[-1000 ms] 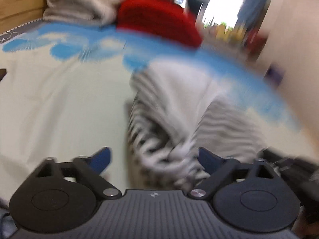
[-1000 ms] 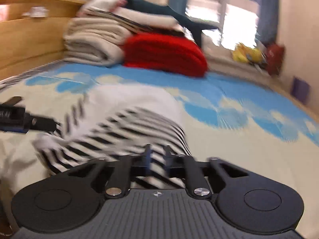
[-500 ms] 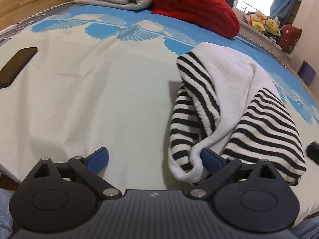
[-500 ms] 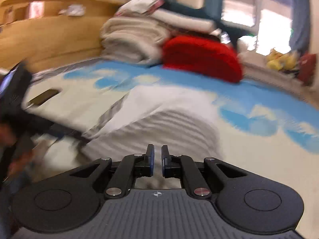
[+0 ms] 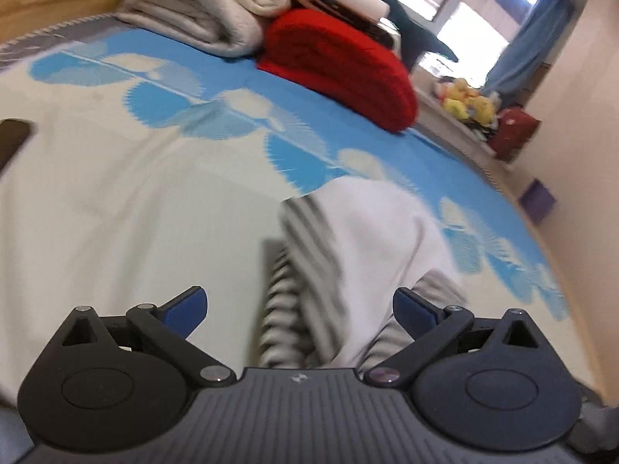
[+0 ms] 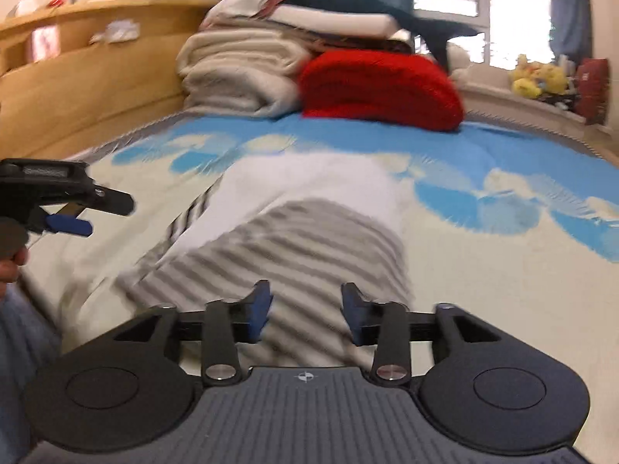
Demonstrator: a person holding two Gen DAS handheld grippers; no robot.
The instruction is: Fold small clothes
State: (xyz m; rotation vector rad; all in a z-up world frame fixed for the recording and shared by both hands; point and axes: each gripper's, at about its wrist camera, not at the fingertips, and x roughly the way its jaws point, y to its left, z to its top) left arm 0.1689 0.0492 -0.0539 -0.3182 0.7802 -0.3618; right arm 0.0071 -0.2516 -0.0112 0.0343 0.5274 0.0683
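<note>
A small black-and-white striped garment (image 5: 359, 255) (image 6: 305, 232) lies folded on the bed, white side up at the far end, blurred in both views. My left gripper (image 5: 300, 309) hangs above its near edge with the jaws wide apart and nothing pressed between them. In the right wrist view my right gripper (image 6: 305, 309) hovers over the striped part; its jaws are opening and the cloth lies below them, not pinched. The left gripper (image 6: 77, 208) also shows at the left edge of that view, held by a hand.
The bed sheet (image 5: 116, 201) is cream with blue fan patterns. A red blanket (image 6: 379, 89) and folded beige blankets (image 6: 240, 73) are stacked at the head by the wooden headboard (image 6: 77, 89). A dark phone (image 5: 11, 139) lies at the left. Soft toys (image 6: 537, 77) sit by the window.
The right gripper's jaws have parted from nearly shut. The left gripper has lifted and drawn back from the garment, its right pad no longer against the striped edge. Both views are blurred by motion.
</note>
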